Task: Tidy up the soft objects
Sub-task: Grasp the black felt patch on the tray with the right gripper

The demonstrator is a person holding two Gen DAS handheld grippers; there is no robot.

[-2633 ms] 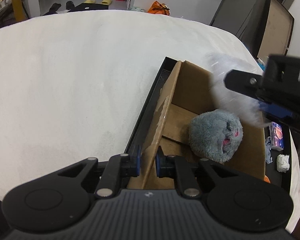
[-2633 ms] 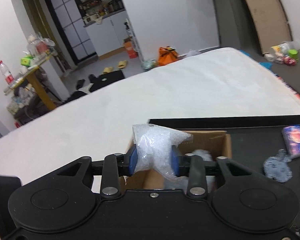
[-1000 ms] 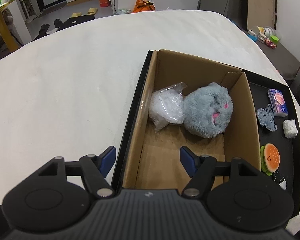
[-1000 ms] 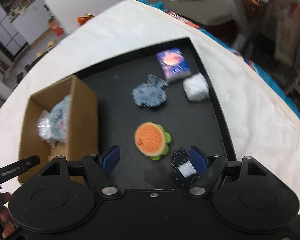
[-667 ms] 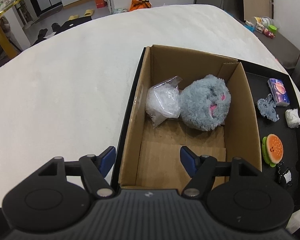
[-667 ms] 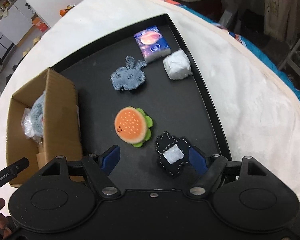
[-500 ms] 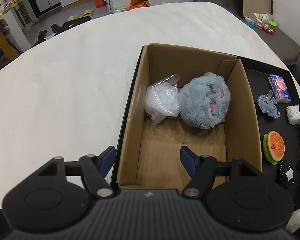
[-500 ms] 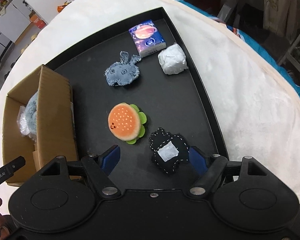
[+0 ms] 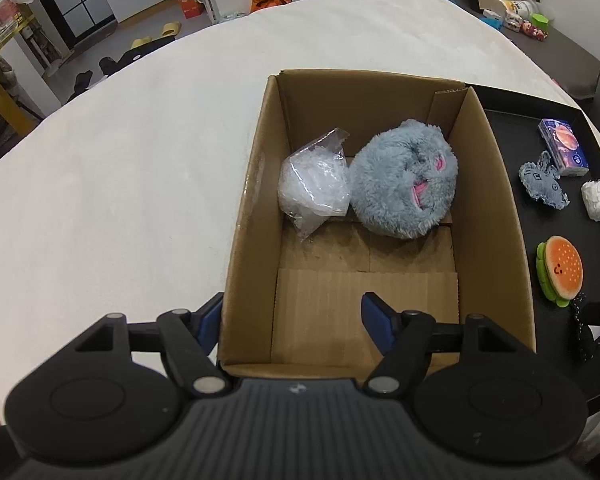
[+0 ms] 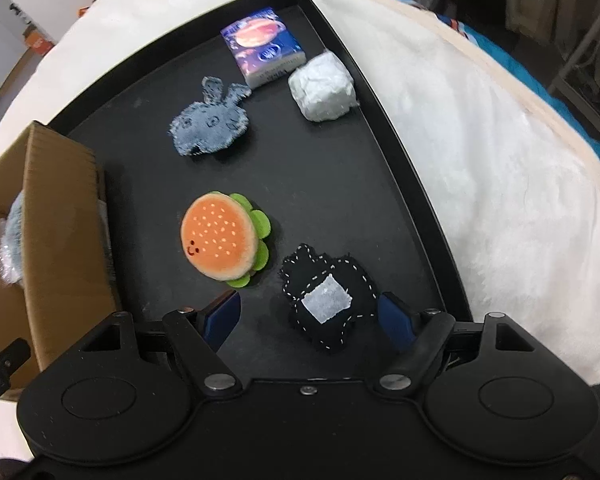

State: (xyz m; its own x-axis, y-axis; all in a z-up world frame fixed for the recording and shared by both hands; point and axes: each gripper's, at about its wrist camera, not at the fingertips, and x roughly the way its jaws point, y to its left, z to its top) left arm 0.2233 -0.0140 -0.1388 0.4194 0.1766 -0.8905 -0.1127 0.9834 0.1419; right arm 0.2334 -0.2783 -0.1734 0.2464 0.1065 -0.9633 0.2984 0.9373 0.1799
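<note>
Both claws (image 9: 292, 322) (image 10: 310, 316) wide, empty

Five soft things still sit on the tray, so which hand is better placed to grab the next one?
Right. Its tool hangs open with the black stitched patch between its fingers, while the left tool hangs open over the cardboard box.
</note>
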